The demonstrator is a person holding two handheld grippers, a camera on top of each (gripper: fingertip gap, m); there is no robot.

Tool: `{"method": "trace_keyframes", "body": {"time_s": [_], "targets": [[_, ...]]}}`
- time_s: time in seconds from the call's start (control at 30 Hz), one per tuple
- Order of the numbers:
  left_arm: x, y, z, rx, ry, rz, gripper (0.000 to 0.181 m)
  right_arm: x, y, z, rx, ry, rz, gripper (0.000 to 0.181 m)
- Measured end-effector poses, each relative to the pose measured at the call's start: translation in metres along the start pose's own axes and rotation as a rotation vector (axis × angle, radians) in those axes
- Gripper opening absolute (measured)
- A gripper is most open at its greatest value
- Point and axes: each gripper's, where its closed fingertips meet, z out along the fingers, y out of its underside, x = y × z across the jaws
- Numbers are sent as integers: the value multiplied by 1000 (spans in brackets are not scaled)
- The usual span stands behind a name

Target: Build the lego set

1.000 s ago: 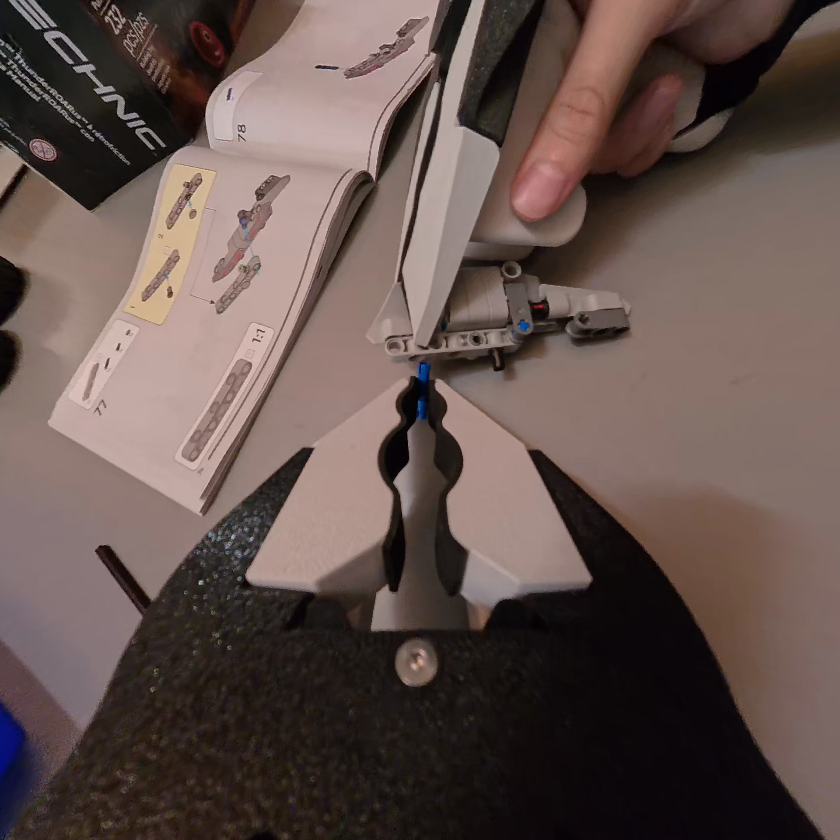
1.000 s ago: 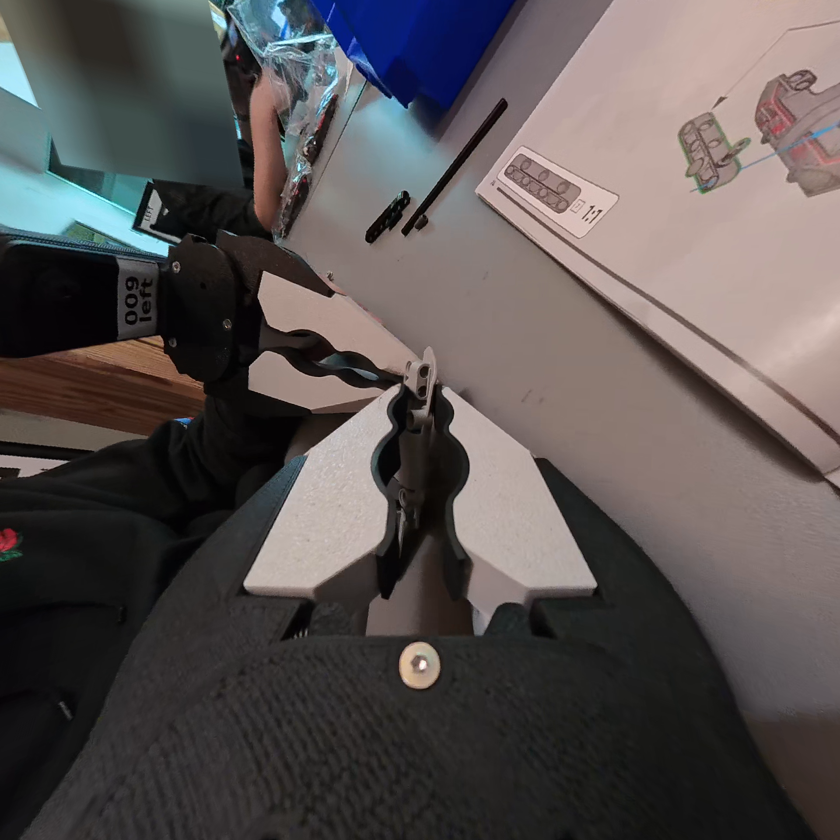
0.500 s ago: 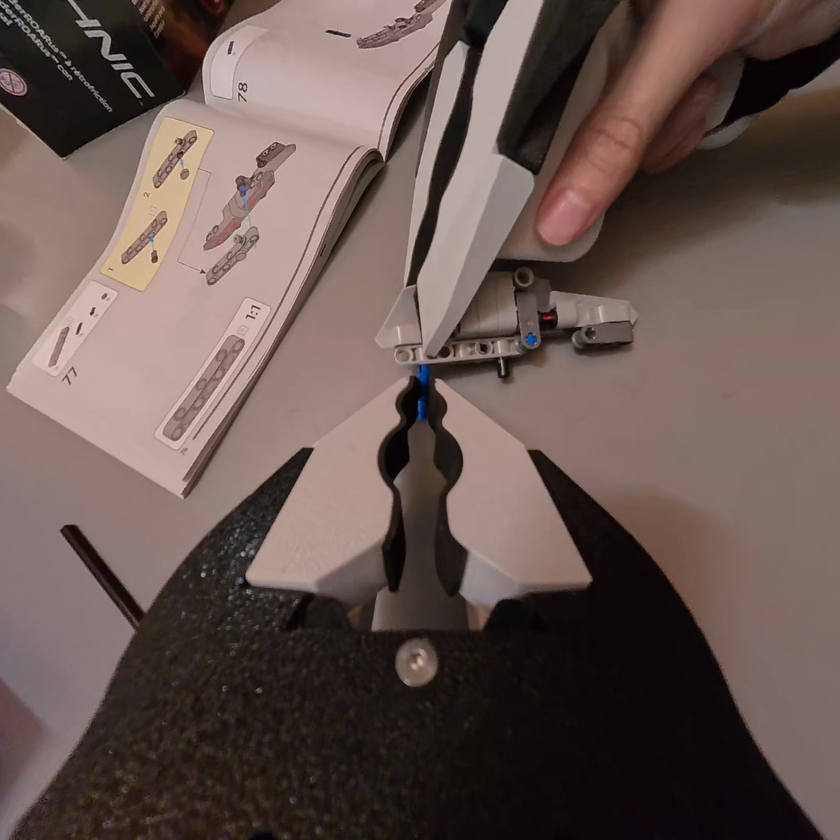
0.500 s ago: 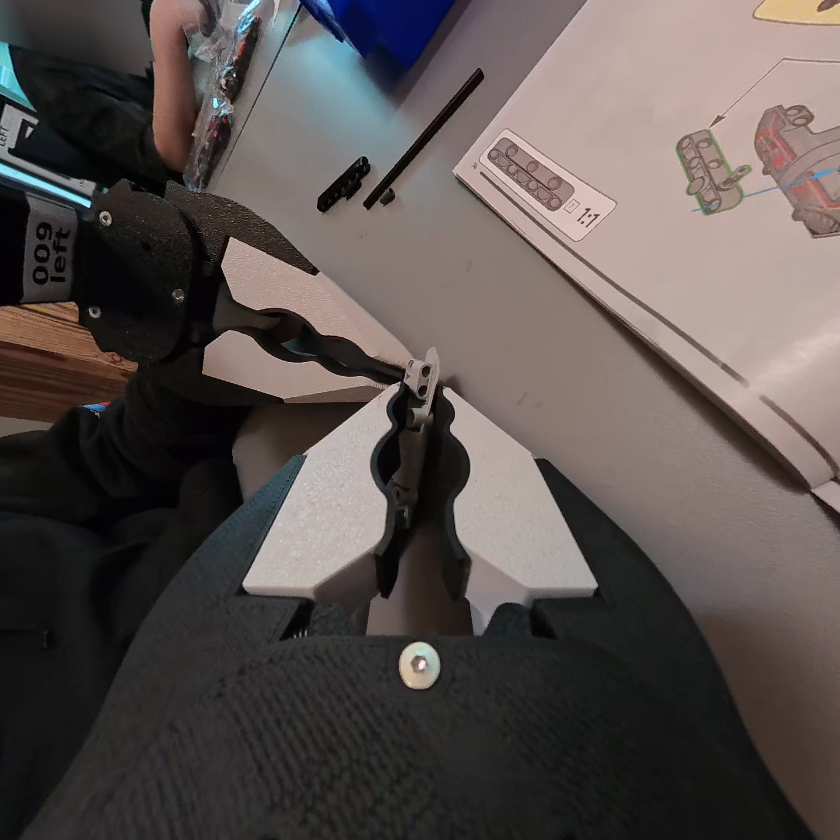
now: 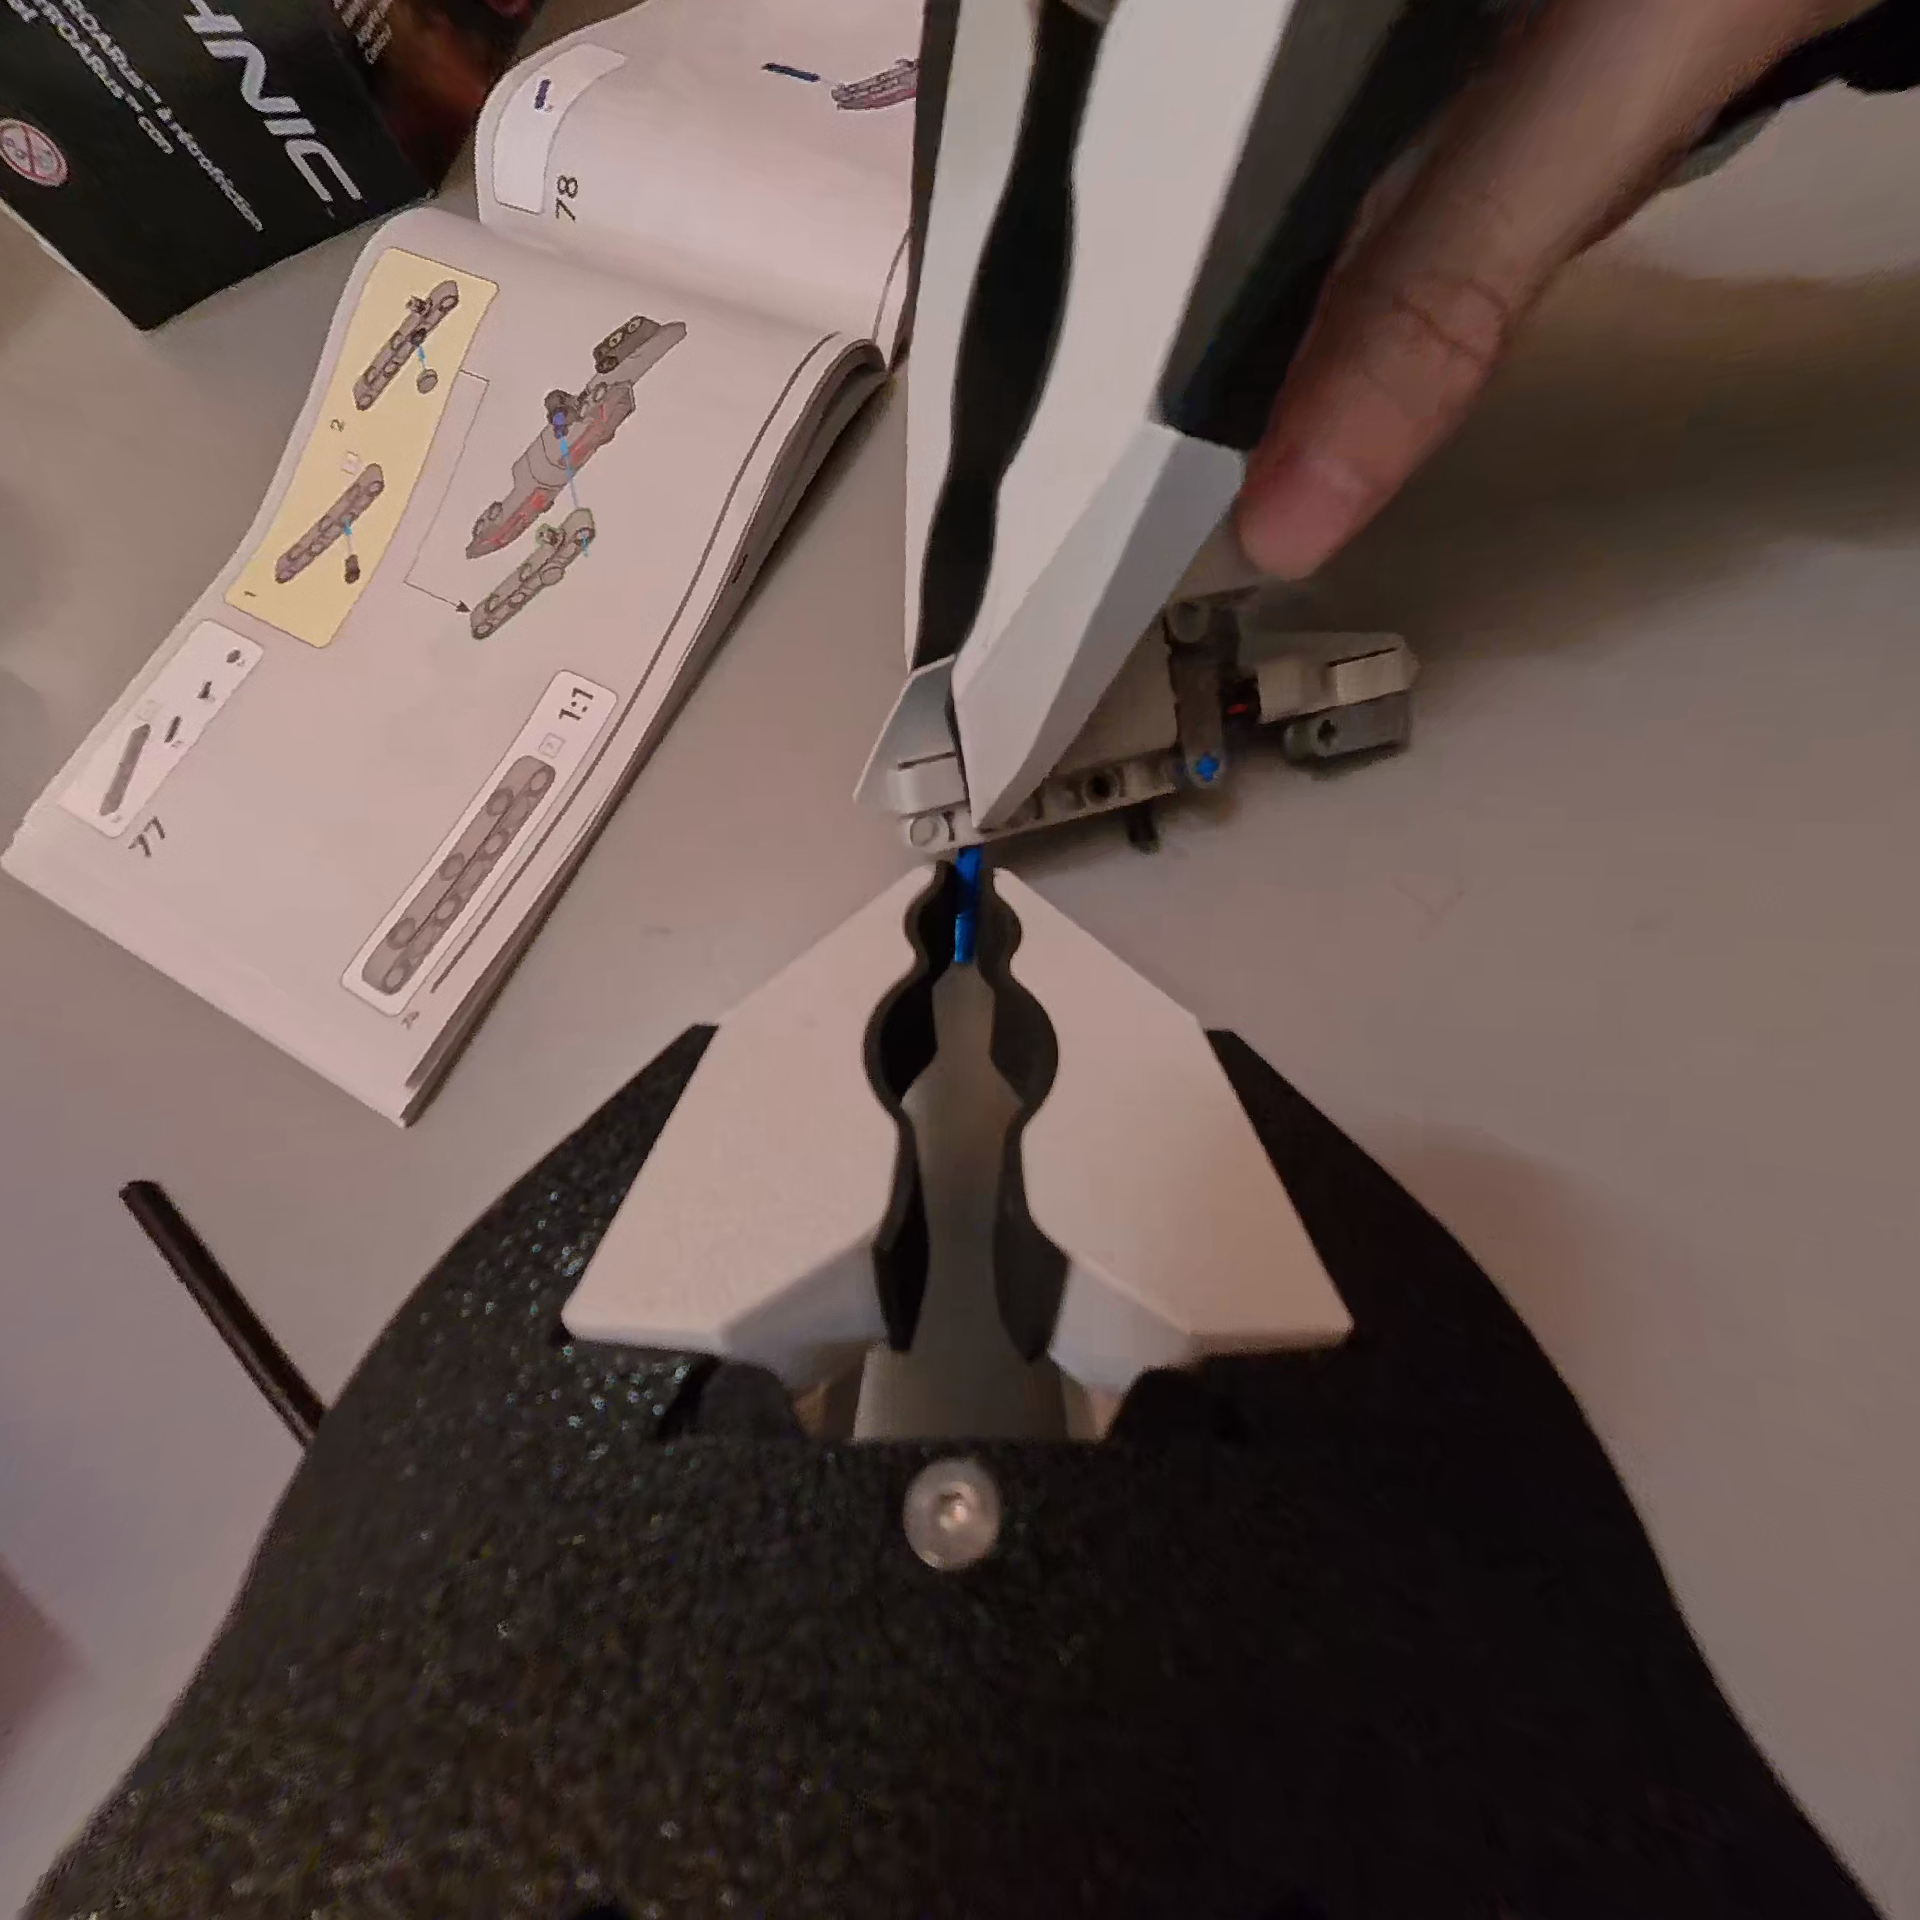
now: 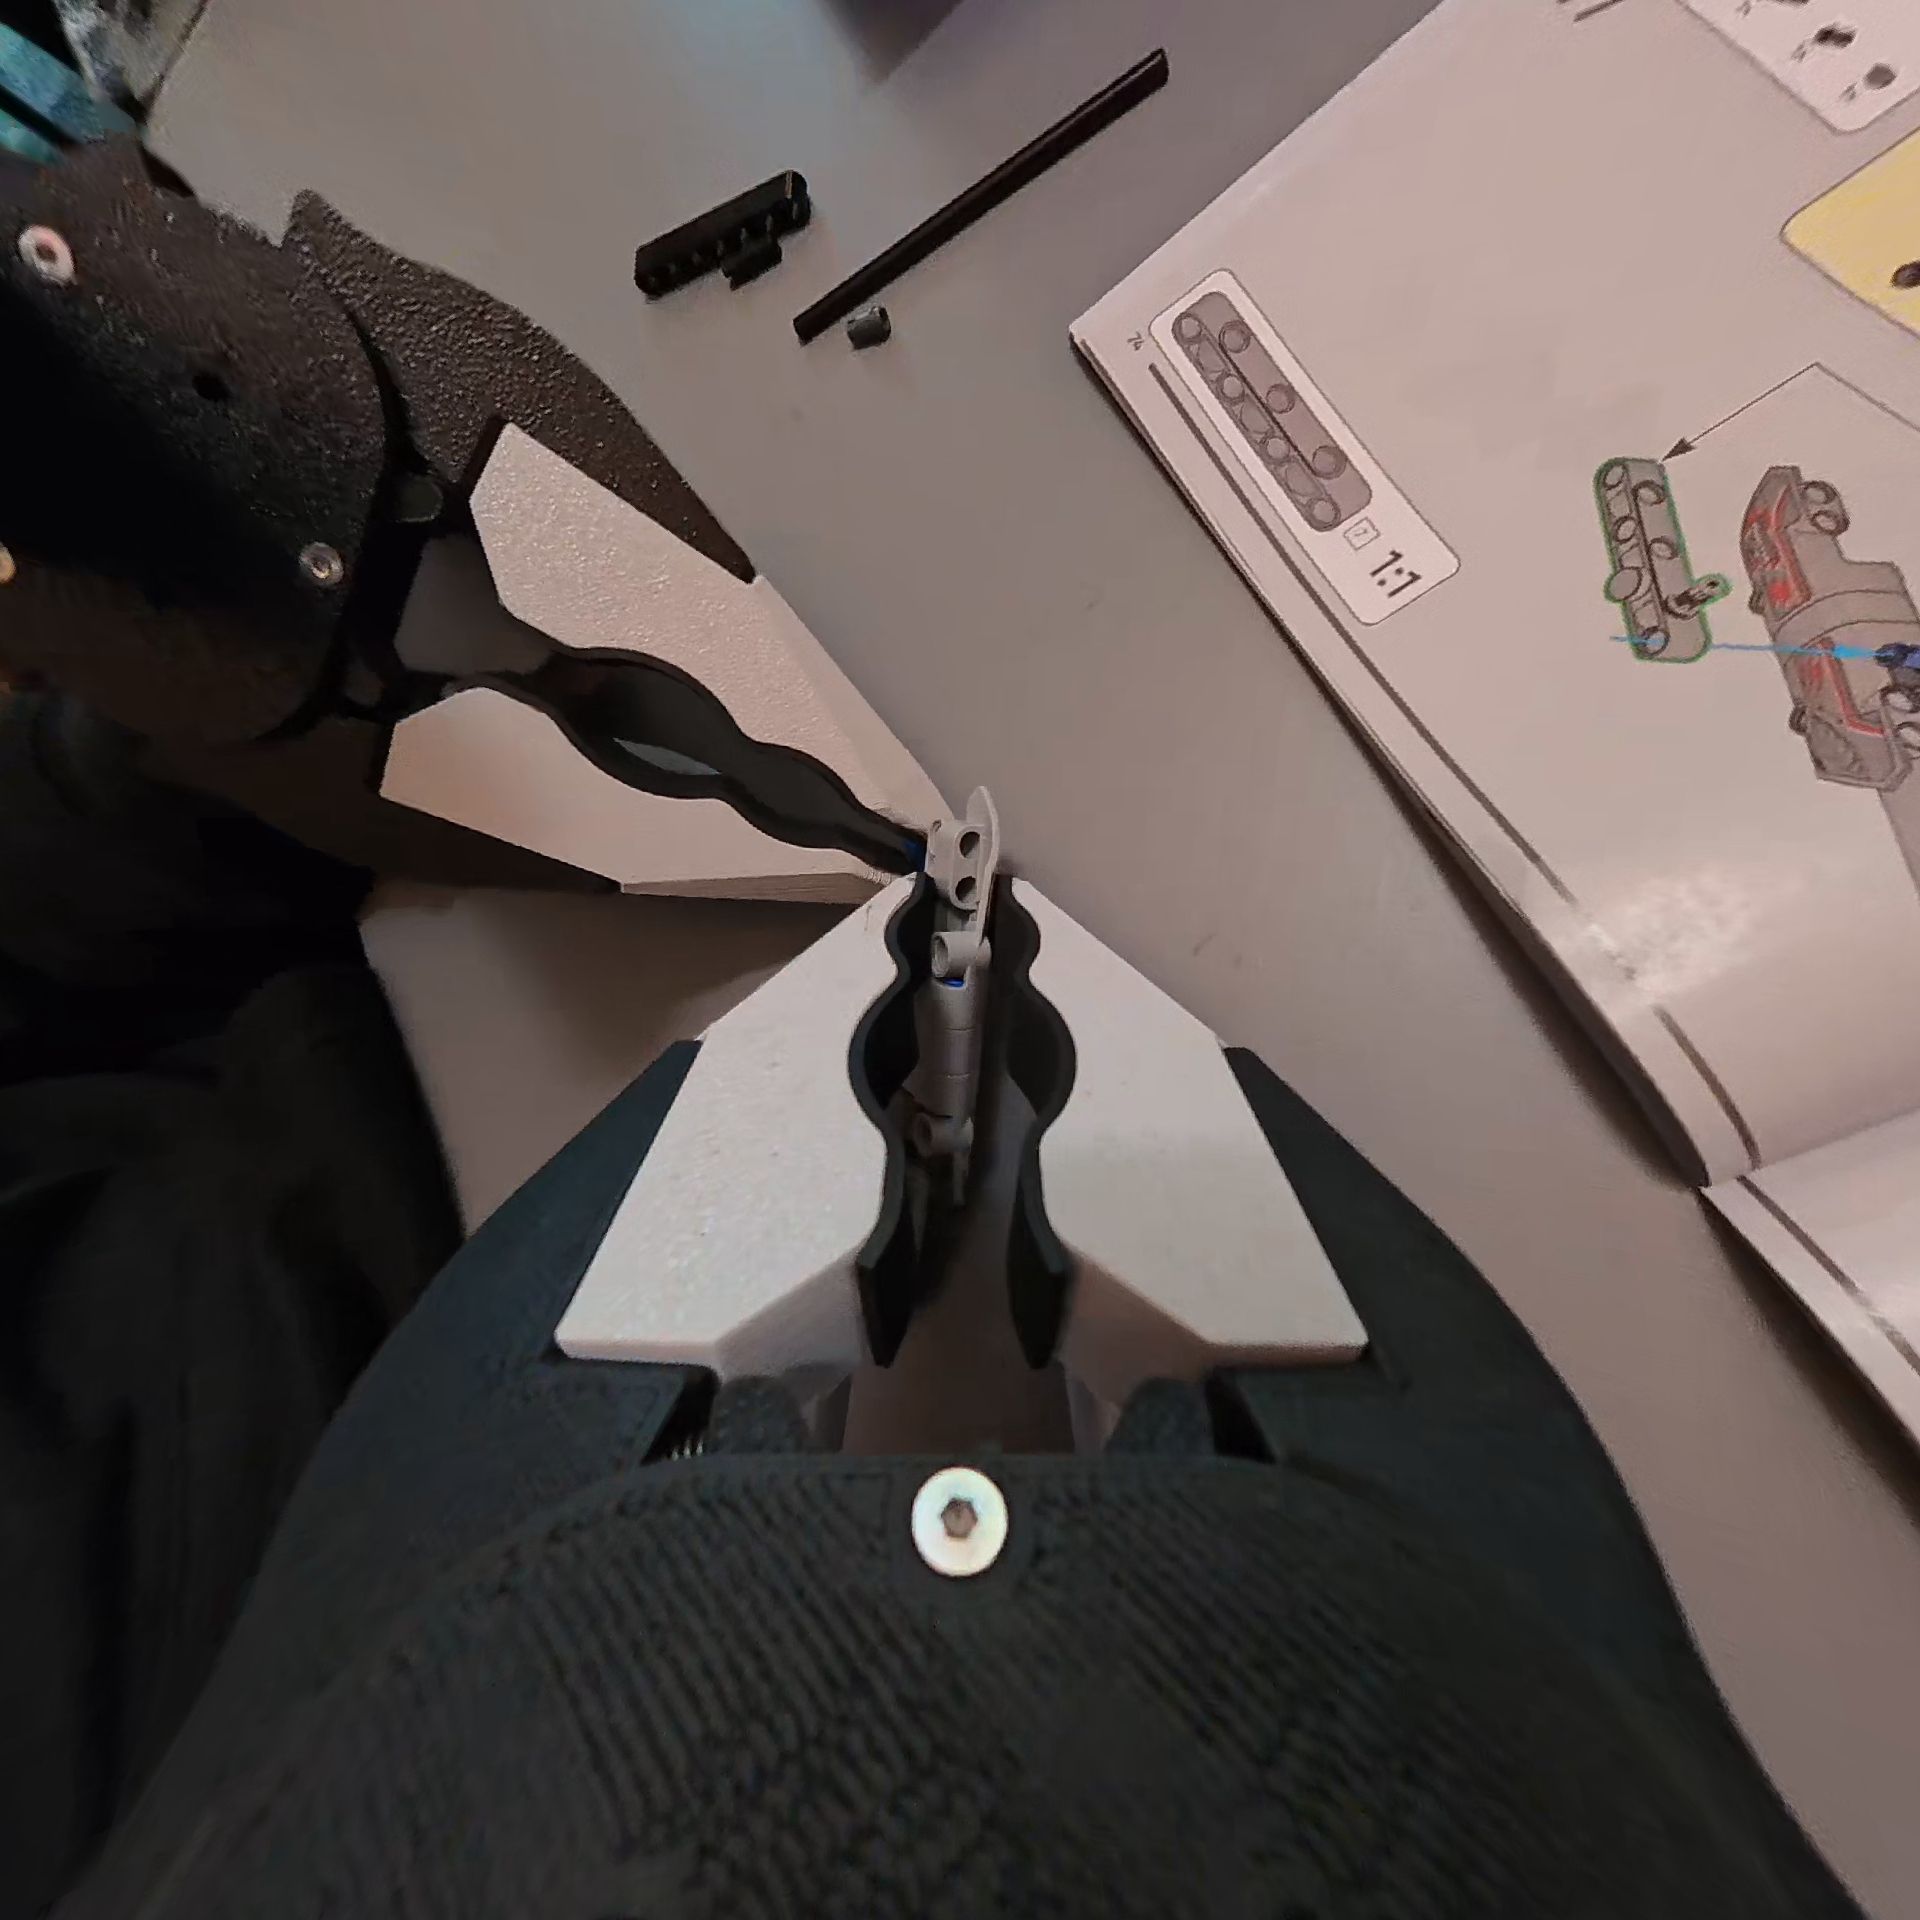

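Note:
My left gripper [image 5: 964,894] is shut on a small blue pin [image 5: 968,902], whose tip touches the left end of the grey lego assembly [image 5: 1122,758] on the grey table. My right gripper [image 6: 961,894] is shut on that grey assembly [image 6: 961,997] and holds it edge-on. In the left wrist view the right gripper [image 5: 961,800] comes down from above with a person's hand [image 5: 1392,343] on it. In the right wrist view the left gripper [image 6: 894,847] reaches in from the left, its tip at the assembly's end.
An open instruction booklet [image 5: 416,644] lies left of the assembly; it also shows in the right wrist view [image 6: 1558,582]. A black box [image 5: 187,135] stands at the far left. A black axle [image 6: 977,197], a black beam [image 6: 722,234] and a small bush [image 6: 868,327] lie on the table. Less than 4 cm separates the two grippers' tips.
The left gripper has moved the blue pin closer, up to the end of the assembly. The right gripper has tilted while holding the assembly.

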Motion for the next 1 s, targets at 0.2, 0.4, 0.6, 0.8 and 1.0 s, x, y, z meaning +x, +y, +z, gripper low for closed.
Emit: {"method": "trace_keyframes", "body": {"time_s": [0.2,0.4,0.6,0.8,1.0], "targets": [[-2,0,1,-2,-43,49,0,1,1,2,55,-201,175,10],[-6,-1,2,-4,-96,101,0,3,0,1,125,-315,274,10],[-7,-1,1,-7,-109,112,0,3,-2,3,98,-233,232,10],[-8,-1,1,-3,-124,115,0,2,-2,2,12,-124,116,10],[-9,-2,1,-4,-159,162,0,2,-3,3,97,-247,229,11]]}}
